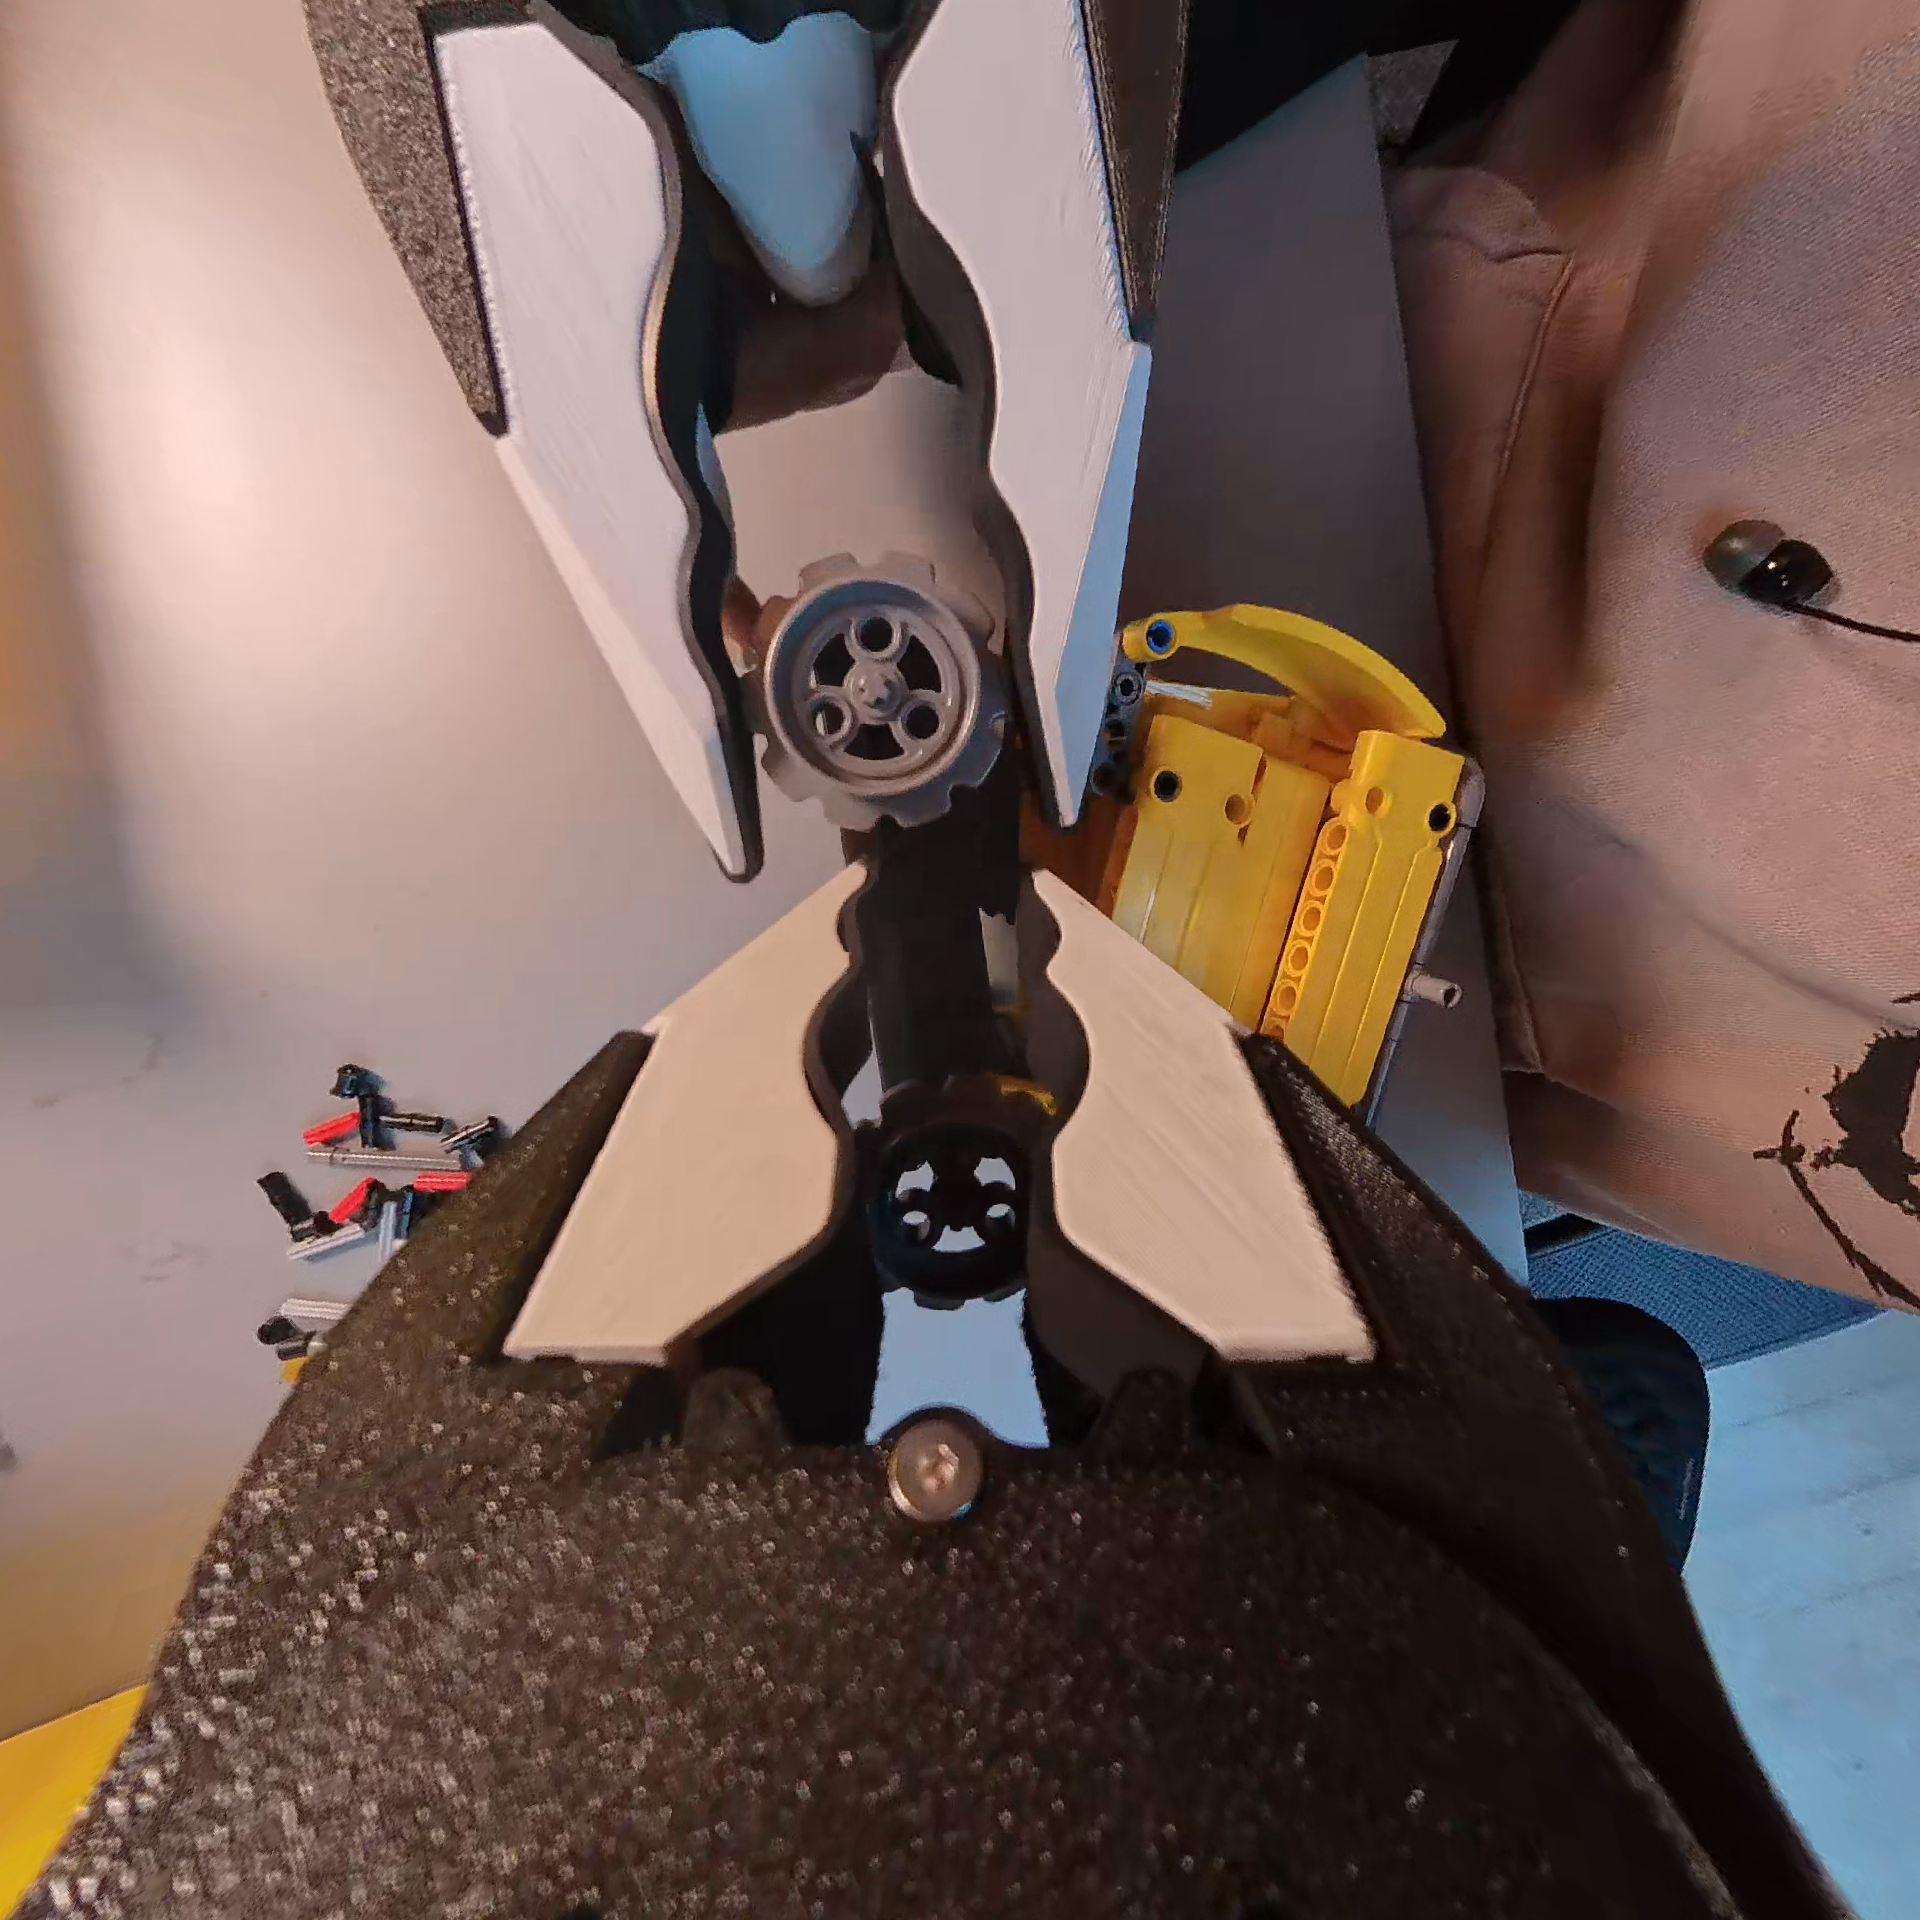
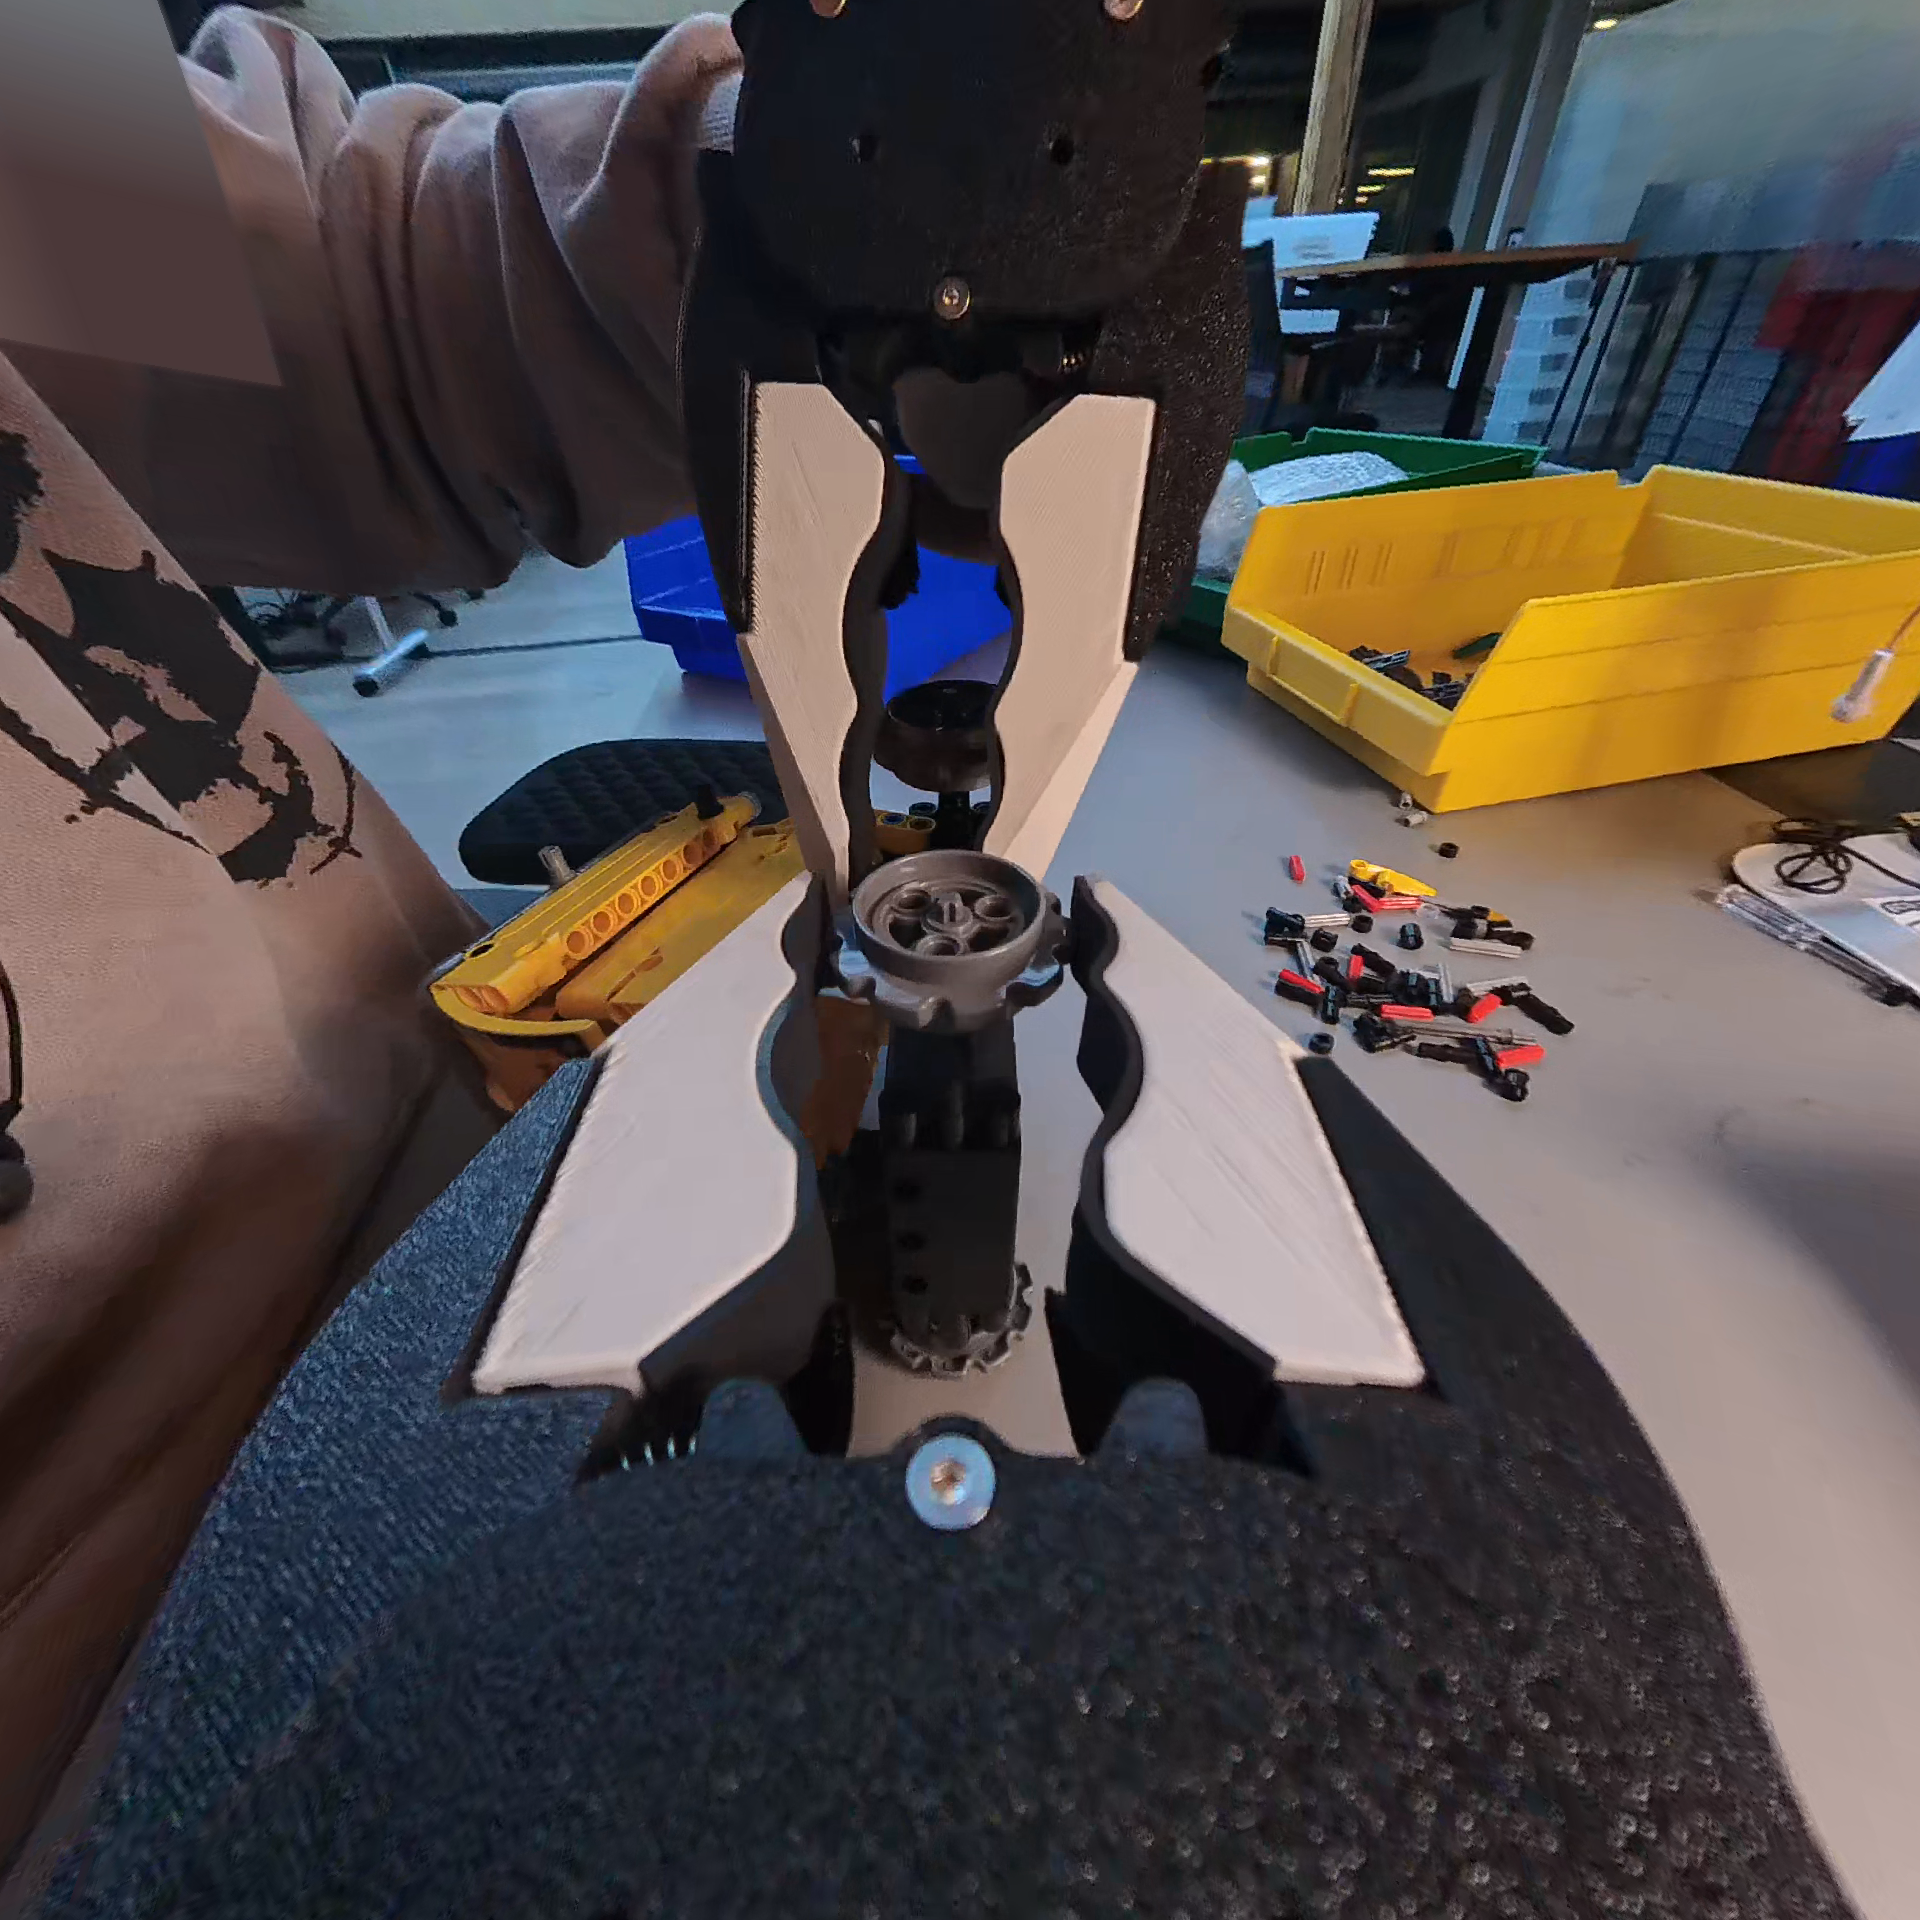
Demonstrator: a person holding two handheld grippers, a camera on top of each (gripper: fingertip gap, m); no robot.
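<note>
A black beam assembly (image 2: 951, 1174) carries a grey sprocket wheel (image 2: 945, 935) at one end and a black wheel (image 1: 945, 1195) at the other. My right gripper (image 2: 951, 894) closes on the grey sprocket at its fingertips. It also shows from above in the left wrist view (image 1: 902, 836), around the sprocket (image 1: 873, 696). My left gripper (image 1: 948, 878) faces it tip to tip and grips the black wheel in its finger recesses. The left gripper shows in the right wrist view (image 2: 920, 857) with the black wheel (image 2: 935, 727). A second grey sprocket (image 2: 956, 1340) sits lower on the beam.
A yellow brick-built model (image 2: 603, 935) lies beside the grippers at the table edge, also seen in the left wrist view (image 1: 1299, 852). Loose black, red and grey pins (image 2: 1413, 987) are scattered on the grey table (image 2: 1662, 1195). Yellow (image 2: 1558, 623), blue (image 2: 675, 603) and green (image 2: 1382, 457) bins stand behind. A person's sleeve (image 2: 416, 312) is close by. Only a small space, under 4 cm, lies between the two pairs of fingers.
</note>
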